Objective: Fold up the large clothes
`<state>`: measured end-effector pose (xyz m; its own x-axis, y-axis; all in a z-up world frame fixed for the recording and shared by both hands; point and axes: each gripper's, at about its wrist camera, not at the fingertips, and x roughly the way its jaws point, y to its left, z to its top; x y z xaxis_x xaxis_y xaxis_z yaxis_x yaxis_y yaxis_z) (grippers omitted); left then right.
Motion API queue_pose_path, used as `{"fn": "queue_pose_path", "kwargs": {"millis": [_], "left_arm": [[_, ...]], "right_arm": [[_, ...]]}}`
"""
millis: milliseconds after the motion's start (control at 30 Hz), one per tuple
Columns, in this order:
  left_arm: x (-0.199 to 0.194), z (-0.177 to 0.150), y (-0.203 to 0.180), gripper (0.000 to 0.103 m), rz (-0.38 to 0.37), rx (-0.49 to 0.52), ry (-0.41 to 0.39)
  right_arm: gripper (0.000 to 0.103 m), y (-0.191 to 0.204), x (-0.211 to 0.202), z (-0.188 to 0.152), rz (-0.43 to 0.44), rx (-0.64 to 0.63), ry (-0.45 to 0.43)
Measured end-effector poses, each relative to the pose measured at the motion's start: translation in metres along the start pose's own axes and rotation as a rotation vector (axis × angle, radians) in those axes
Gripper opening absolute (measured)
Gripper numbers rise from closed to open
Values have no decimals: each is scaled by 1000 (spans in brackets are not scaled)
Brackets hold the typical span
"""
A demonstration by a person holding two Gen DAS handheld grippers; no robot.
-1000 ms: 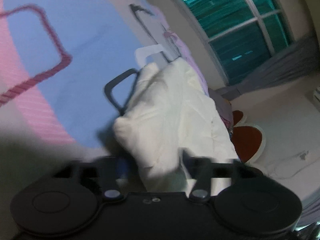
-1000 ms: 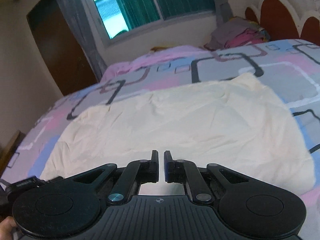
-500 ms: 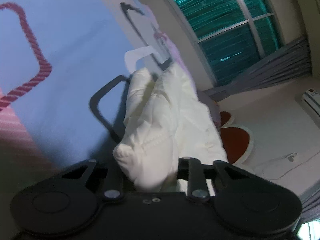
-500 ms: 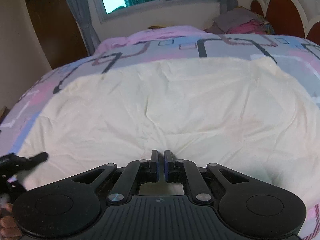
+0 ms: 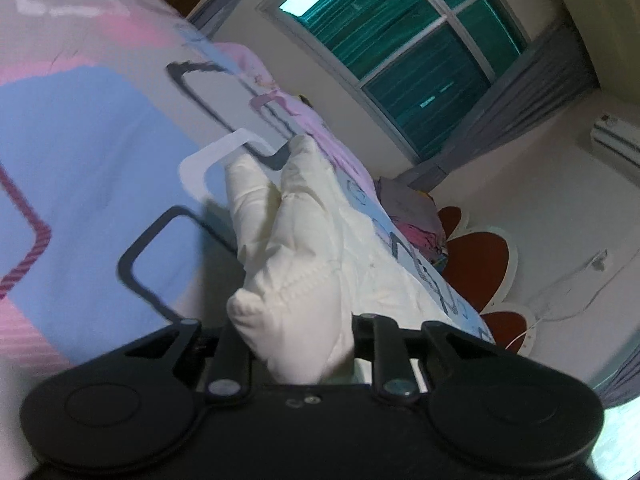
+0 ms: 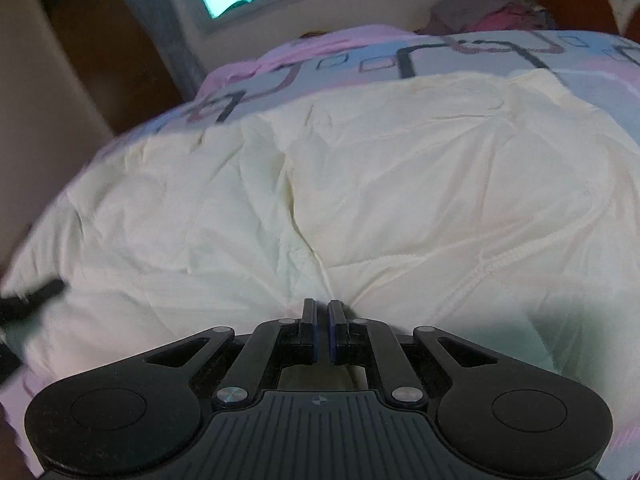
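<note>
A large cream garment [image 6: 400, 180] lies spread over the patterned bedsheet [image 6: 480, 52]. My right gripper [image 6: 321, 306] is shut at the garment's near edge, and creases in the cloth run in to its tips. In the left wrist view a bunched corner of the cream garment [image 5: 304, 240] is raised off the bedsheet [image 5: 80, 140], and my left gripper [image 5: 294, 332] is shut on it. The cloth hides the left fingertips. A black part at the left edge of the right wrist view [image 6: 40, 296] looks like the left gripper.
A pile of clothes [image 5: 412, 216] lies at the head of the bed by the red headboard [image 5: 476, 264]. A curtained window [image 5: 404, 40] and an air conditioner [image 5: 616, 140] are on the walls. A dark doorway [image 6: 100, 52] stands to the left.
The left jaws closed on the garment's corner and rose with it, rolling somewhat. The right gripper sank closer to the cloth and stayed shut.
</note>
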<state>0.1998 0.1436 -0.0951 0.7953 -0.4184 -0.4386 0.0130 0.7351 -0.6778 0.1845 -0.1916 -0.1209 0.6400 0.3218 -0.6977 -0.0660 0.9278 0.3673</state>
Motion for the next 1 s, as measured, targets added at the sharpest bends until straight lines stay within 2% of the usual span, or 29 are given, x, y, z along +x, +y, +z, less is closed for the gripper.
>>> {"fn": "queue_pose_path", "kwargs": {"millis": [133, 267, 300, 367, 400, 467, 600, 667, 733, 767, 800, 833, 900, 1000], "left_arm": [[-4, 5, -54, 21, -15, 141, -27], [4, 2, -135, 21, -37, 355, -11], [8, 0, -152, 21, -38, 394, -4], [18, -7, -185, 21, -46, 461, 24], [24, -12, -199, 21, -48, 488, 38], [37, -26, -225, 21, -67, 534, 75], [67, -60, -264, 22, -97, 615, 157], [82, -81, -279, 25, -114, 649, 224], [102, -102, -291, 36, -126, 678, 306], [115, -113, -295, 42, -136, 682, 347], [128, -124, -296, 57, -153, 674, 391], [142, -134, -294, 67, -172, 646, 432], [165, -158, -288, 69, -187, 600, 490], [186, -182, -282, 69, -193, 597, 504]], "right_arm": [[5, -17, 3, -4, 62, 61, -9], [5, -34, -4, 0, 118, 113, 1], [5, -44, -17, 2, 126, 177, -33], [5, -69, -53, 5, 157, 266, -164], [5, -81, -68, 8, 135, 263, -201], [5, -111, -86, 13, 44, 275, -215], [5, -172, -115, 9, -46, 380, -256], [5, -196, -130, 5, -74, 414, -276], [5, -216, -142, 2, -95, 438, -289], [5, -222, -147, 2, -102, 446, -292], [5, -229, -153, 1, -115, 452, -298], [5, -235, -155, 2, -124, 455, -299], [5, -247, -161, 1, -142, 459, -293], [5, -258, -171, -3, -163, 464, -291]]}}
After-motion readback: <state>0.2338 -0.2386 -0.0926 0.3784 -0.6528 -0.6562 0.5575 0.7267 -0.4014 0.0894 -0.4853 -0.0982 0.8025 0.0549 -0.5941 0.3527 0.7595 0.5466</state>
